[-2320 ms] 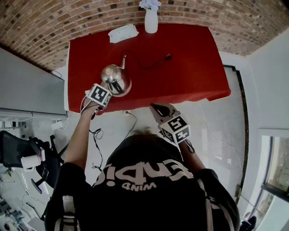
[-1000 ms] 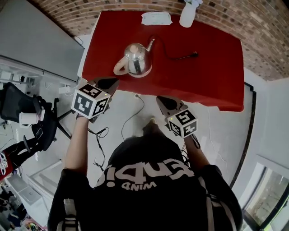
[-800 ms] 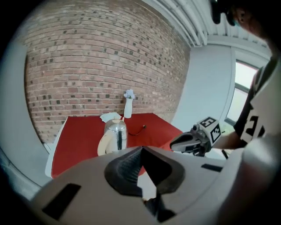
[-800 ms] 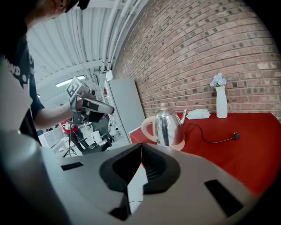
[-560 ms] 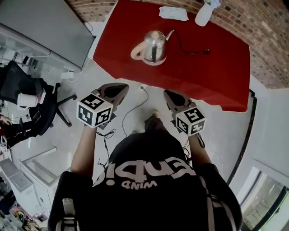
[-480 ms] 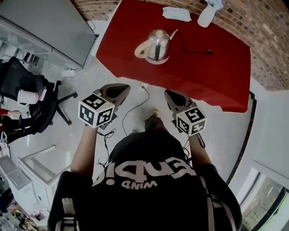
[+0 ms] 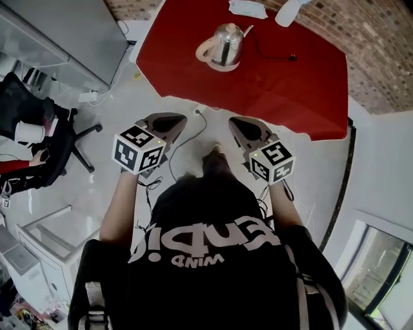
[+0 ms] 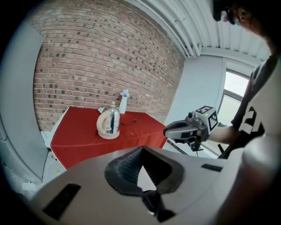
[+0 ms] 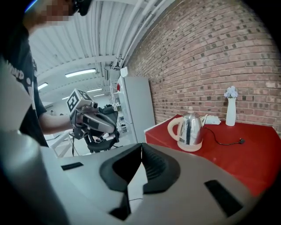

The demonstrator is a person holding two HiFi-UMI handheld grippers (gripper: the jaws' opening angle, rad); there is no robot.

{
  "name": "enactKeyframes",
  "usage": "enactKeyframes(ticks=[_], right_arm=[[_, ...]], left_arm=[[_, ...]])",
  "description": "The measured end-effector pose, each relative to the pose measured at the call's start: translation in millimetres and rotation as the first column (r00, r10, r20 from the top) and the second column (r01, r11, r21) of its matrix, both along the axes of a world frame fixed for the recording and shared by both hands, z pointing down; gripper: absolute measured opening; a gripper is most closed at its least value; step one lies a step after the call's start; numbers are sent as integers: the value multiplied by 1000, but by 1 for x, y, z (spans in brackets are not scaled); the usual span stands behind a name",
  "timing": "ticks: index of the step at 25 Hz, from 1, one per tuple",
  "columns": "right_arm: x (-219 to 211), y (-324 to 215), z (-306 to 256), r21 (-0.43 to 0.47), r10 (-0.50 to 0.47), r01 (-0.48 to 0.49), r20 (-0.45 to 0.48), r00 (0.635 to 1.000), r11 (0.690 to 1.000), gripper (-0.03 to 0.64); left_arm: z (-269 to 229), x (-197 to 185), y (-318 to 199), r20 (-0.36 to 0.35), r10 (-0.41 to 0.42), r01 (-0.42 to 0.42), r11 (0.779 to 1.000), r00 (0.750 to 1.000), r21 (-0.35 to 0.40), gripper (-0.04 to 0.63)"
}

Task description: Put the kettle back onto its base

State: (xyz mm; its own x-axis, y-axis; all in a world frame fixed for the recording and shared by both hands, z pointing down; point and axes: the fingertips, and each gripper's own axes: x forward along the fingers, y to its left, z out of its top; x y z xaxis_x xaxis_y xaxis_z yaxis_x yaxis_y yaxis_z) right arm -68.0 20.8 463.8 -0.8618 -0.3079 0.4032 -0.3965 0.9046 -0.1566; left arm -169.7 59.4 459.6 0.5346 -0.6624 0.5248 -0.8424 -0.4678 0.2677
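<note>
A silver kettle with a cream handle stands upright on its cream base, near the left front of the red table. It also shows in the left gripper view and the right gripper view. Both grippers hover over the floor, well short of the table. My left gripper is shut and holds nothing, its jaws meeting at the tip. My right gripper is likewise shut and holds nothing. Each gripper sees the other beside it.
A black cord runs from the base across the cloth. A white vase and a white packet stand at the table's far edge by the brick wall. A grey cabinet and an office chair are at the left. A cable lies on the floor.
The left gripper has come off the kettle's handle. Both grippers have drawn back from the table over the floor, and the kettle stands alone on its base.
</note>
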Motion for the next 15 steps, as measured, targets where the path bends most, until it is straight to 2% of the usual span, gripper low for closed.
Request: enactKeyframes(ticks=[8, 15], right_arm=[[3, 51, -16, 44, -8, 9, -16, 1000, 999, 23], [17, 62, -49, 74, 8, -11, 40, 999, 997, 23]], left_arm=[[6, 4, 41, -22, 46, -46, 999, 999, -6, 8], [-20, 8, 48, -54, 27, -20, 993, 998, 119, 8]])
